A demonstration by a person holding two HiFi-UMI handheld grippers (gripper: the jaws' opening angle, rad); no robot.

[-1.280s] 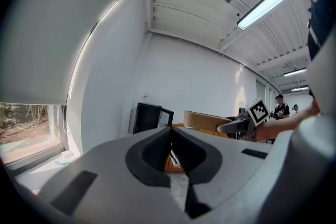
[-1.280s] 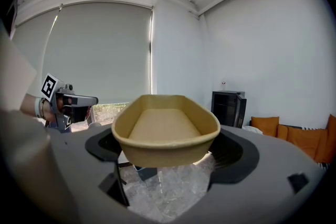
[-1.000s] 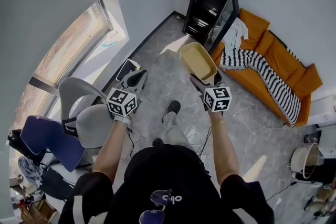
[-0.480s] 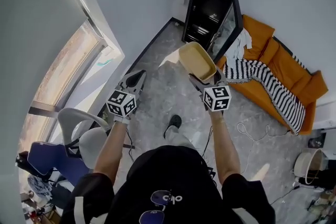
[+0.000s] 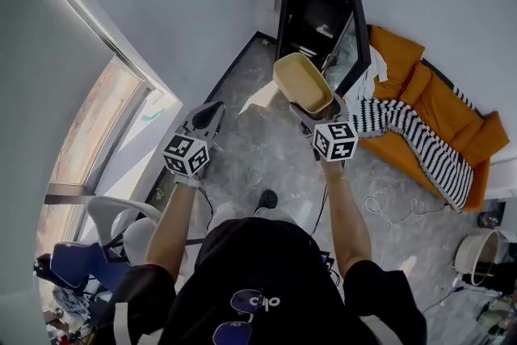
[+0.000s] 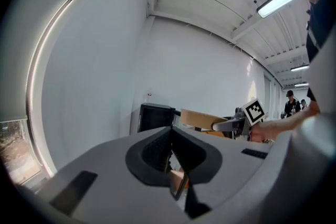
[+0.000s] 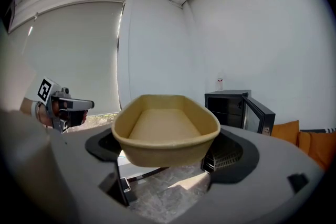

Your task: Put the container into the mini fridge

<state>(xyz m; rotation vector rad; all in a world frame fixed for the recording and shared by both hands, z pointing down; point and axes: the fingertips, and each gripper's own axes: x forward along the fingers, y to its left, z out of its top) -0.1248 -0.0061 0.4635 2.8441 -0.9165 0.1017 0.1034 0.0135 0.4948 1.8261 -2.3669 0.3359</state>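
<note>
Right tool (image 5: pixel 317 107) spread wide, clamped on container (image 5: pixel 302 82) end. Left tool (image 5: pixel 212 115) pinched together, empty. Mini fridge (image 5: pixel 319 8) ahead, door (image 5: pixel 360 40) open. Carry level, steer clear of door edge.

Grey stone floor (image 5: pixel 271 161) with pale swirls, a bit shiny. One bright patch of light (image 5: pixel 260 99) on it near the far wall.

Standing on it in the far corner: a black mini fridge (image 5: pixel 319 8), door swung open to the right. Just beside that door, along the right wall: a long orange couch (image 5: pixel 440 113).

In front of the couch, lying loose in loops: a thin white cable (image 5: pixel 388 210). Further right, near the edge: a pale round tub (image 5: pixel 472 253).

In the middle, flat on the floor: one dark shoe (image 5: pixel 268 198).

At the lower left, near the window: a grey chair (image 5: pixel 121 220) and a blue chair (image 5: pixel 77 264), close together.
</note>
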